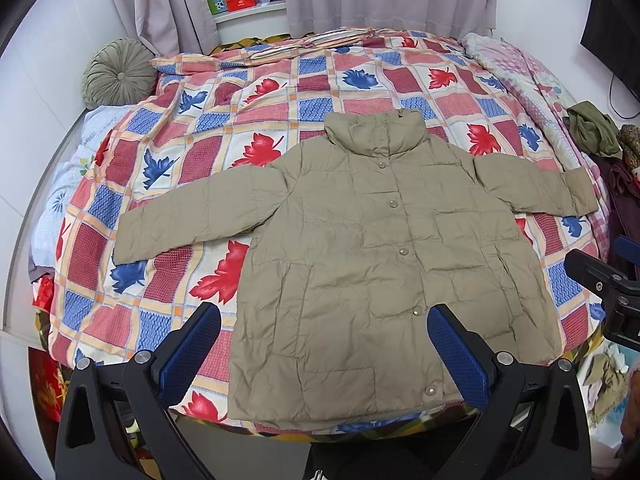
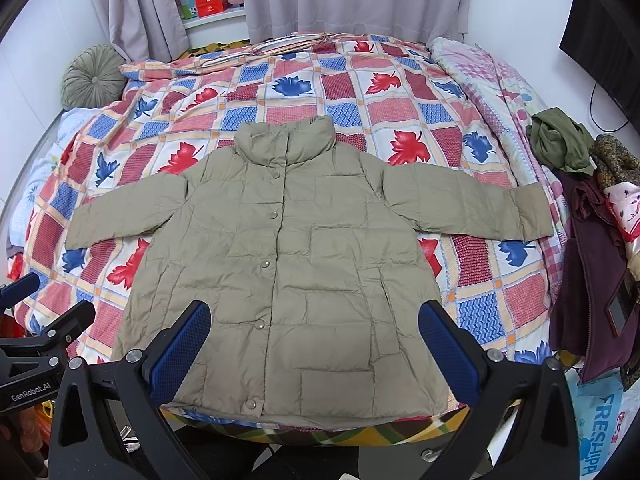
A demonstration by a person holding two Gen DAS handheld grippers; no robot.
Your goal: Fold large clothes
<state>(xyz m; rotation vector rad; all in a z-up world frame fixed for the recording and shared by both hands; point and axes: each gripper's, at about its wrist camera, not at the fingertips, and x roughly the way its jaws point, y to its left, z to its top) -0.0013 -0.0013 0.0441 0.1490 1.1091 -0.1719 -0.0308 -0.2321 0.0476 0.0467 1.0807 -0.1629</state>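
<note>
A khaki quilted jacket lies flat and face up on the bed, snapped shut, collar at the far end, both sleeves spread out to the sides. It also shows in the right wrist view. My left gripper is open and empty, held above the jacket's near hem. My right gripper is open and empty, also above the near hem. The right gripper's body shows at the right edge of the left wrist view; the left gripper's body shows at the left edge of the right wrist view.
The bed has a checked leaf-print cover. A round green cushion lies at its far left. A pile of clothes hangs at the bed's right edge. A pink quilt lies far right. Curtains hang behind.
</note>
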